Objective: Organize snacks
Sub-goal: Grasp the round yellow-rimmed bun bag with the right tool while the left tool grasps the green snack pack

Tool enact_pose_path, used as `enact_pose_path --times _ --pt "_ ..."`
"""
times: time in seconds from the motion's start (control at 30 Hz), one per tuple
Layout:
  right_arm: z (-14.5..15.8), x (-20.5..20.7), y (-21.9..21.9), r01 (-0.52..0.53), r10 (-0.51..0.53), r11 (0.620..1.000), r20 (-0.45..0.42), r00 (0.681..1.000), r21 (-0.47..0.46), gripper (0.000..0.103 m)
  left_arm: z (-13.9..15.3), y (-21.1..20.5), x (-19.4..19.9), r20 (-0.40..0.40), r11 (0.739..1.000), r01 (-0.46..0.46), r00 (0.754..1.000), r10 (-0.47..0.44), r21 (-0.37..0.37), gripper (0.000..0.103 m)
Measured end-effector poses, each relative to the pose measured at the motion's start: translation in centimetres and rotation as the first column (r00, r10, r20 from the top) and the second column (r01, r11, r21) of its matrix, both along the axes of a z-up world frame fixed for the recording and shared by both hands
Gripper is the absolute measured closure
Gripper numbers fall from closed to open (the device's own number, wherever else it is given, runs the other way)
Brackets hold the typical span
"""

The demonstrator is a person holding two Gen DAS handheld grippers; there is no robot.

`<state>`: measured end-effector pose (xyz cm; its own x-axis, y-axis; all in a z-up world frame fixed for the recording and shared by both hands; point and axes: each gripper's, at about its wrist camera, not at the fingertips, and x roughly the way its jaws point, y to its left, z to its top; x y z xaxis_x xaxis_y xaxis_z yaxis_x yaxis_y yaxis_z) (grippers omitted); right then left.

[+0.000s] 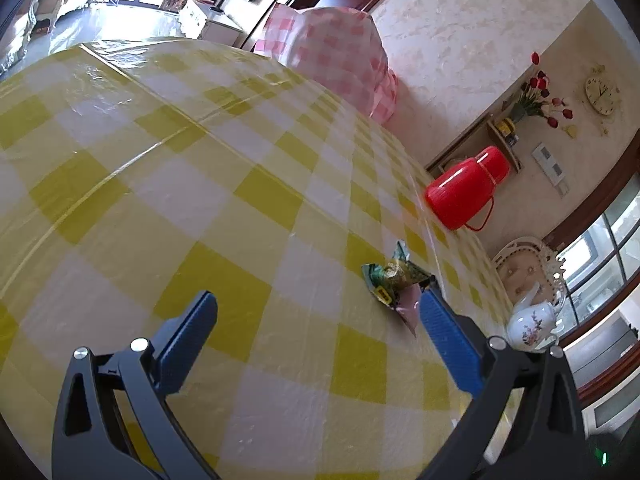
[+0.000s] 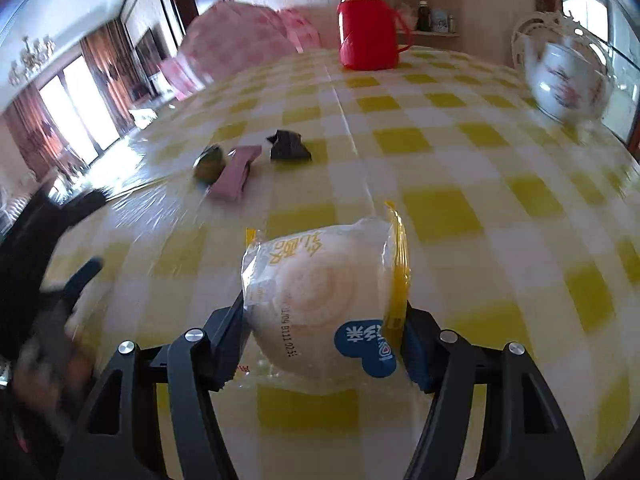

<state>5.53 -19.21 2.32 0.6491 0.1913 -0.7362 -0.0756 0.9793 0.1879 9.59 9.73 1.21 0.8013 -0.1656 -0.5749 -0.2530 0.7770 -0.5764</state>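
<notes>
My right gripper [image 2: 324,320] is shut on a wrapped white bun [image 2: 320,300] in a clear and yellow packet, held above the yellow checked table [image 2: 460,160]. Ahead of it lie a green snack [image 2: 208,166], a pink packet [image 2: 236,176] and a black packet [image 2: 289,146]. My left gripper [image 1: 320,312] is open and empty over the table; the green snack [image 1: 394,274] and the pink packet [image 1: 408,308] lie just beyond its right finger [image 1: 448,340]. The left gripper shows blurred at the left edge of the right wrist view [image 2: 60,280].
A red thermos [image 2: 366,24] stands at the far edge of the table, also in the left wrist view [image 1: 464,188]. A white flowered teapot [image 2: 564,80] stands at the right, also in the left wrist view [image 1: 534,322]. A pink checked cover [image 1: 336,56] lies at the table's far side.
</notes>
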Motion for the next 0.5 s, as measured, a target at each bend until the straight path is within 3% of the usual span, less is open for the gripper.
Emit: enact_pose_path --times 0.13,0.23,0.37,0.5 --pt "-0.6 -4.1 -1.6 -0.004 0.003 0.995 0.008 1.0 0.096 0.039 0.1 -1.2 0.5 -0.013 0.998 0.052 0.999 -0.052 0.042 0.002" --pt "-1.0 -4.8 -1.6 -0.015 0.018 0.99 -0.016 1.0 0.138 0.039 0.3 -2.7 1.4 -0.024 0.99 0.101 0.995 -0.099 0.096 0.002" --pt "-1.2 -5.0 -0.7 -0.044 0.046 0.994 -0.019 0.999 0.103 0.039 0.3 -4.1 4.7 -0.046 0.977 0.175 0.984 -0.171 0.122 0.002" --pt "-1.3 -5.0 -0.5 -0.058 0.06 0.993 -0.021 0.998 0.1 0.039 0.0 -4.9 8.6 -0.063 0.971 0.216 0.976 -0.21 0.1 0.002"
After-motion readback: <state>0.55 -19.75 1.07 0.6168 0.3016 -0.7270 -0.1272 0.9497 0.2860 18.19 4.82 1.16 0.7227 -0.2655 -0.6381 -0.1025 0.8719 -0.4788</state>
